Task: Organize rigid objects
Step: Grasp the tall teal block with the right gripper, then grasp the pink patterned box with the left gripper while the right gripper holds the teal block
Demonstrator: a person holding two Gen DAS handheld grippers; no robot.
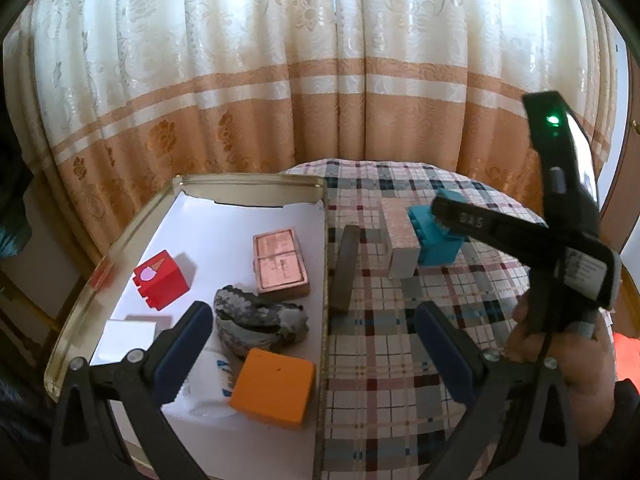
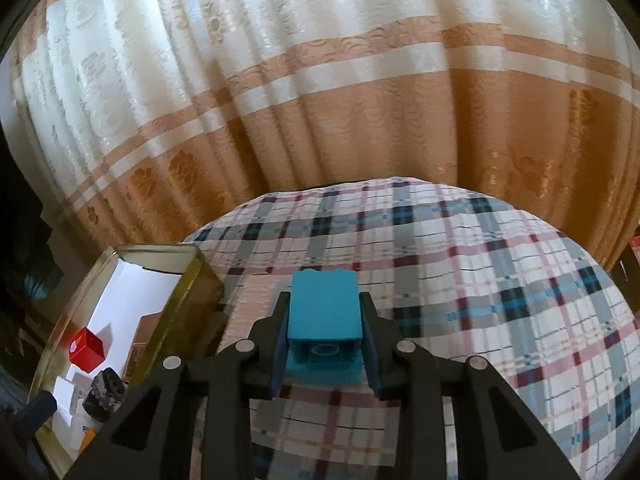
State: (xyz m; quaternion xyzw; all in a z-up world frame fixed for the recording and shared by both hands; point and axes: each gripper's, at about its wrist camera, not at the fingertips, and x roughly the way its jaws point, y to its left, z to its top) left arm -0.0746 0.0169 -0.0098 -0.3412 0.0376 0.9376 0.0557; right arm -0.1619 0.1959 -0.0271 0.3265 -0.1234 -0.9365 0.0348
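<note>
A teal toy brick (image 2: pixel 323 316) sits between my right gripper's (image 2: pixel 325 336) fingers, which are shut on it just above the plaid cloth. In the left wrist view the same brick (image 1: pixel 434 236) is beside a pale pink box (image 1: pixel 400 234), with the right gripper (image 1: pixel 440 216) reaching in from the right. My left gripper (image 1: pixel 316 336) is open and empty, over the tin's right wall. The gold tin tray (image 1: pixel 120 236) holds a red brick (image 1: pixel 162 278), a copper box (image 1: pixel 280 264), a grey rock (image 1: pixel 256 320), an orange block (image 1: pixel 274 388) and white items.
A thin brown slab (image 1: pixel 346 268) leans on the tray's right wall. The round table has a plaid cloth (image 2: pixel 500 300). A cream and orange curtain (image 1: pixel 280 100) hangs close behind. The tray also shows in the right wrist view (image 2: pixel 180 300) at the left.
</note>
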